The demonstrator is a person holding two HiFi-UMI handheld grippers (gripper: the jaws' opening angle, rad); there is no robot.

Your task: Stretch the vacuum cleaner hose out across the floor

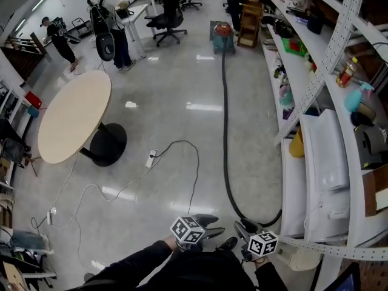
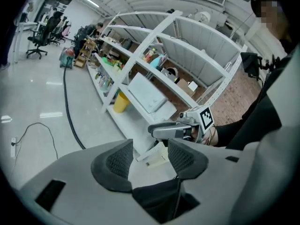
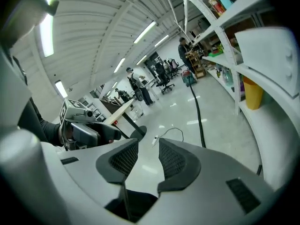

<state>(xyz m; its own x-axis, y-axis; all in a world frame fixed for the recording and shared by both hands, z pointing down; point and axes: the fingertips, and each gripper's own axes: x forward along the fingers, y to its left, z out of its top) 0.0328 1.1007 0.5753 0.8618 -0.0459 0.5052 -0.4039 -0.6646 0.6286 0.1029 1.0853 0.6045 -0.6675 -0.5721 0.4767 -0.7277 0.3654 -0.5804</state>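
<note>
Head view looks steeply down on the floor point(image 1: 182, 90); each gripper view peers outward past its own jaws (very close); all share the black hose point(image 1: 225, 132) and shelving point(image 1: 293, 180).

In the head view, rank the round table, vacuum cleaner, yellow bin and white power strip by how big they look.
1. round table, largest.
2. vacuum cleaner and yellow bin look about alike; the vacuum is far off, the bin partly hidden, so no ranking.
3. power strip, smallest.

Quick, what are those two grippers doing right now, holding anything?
Left gripper: open, nothing between its jaws.
Right gripper: open, nothing between its jaws.
</note>
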